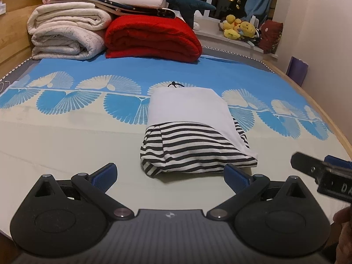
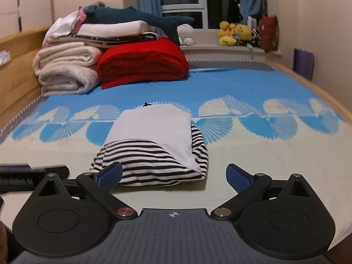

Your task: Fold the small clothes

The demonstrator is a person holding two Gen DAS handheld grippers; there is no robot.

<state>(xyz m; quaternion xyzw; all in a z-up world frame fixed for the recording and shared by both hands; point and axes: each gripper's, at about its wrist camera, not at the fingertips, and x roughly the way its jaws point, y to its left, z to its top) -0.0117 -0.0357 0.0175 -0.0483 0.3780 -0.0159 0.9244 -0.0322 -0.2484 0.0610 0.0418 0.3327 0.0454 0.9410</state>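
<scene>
- The left gripper point(image 1: 170, 177) has its blue pads spread wide and grasps nothing; it hangs just short of the near hem of the striped garment point(image 1: 193, 151)
- The right gripper point(image 2: 173, 177) is likewise spread and empty-handed, with its left pad point(image 2: 110, 175) at, perhaps touching, the garment's near left corner; contact cannot be told for sure
- The striped garment lies folded into a compact bundle on the bed sheet point(image 1: 66, 143), a white cloth point(image 1: 187, 107) resting on its far half and draping down its right side
- Beyond the garment, a small black cord point(image 1: 175, 85) peeks out at the white cloth's far edge; well beyond that sits the red blanket point(image 1: 151, 37)
- Judgement: the fold looks nearly or wholly finished, both tools being released beside the bundle
- The next move likely calls for a low pinch on the near hem, either to tidy the bulging striped edge or to shift the bundle aside
</scene>
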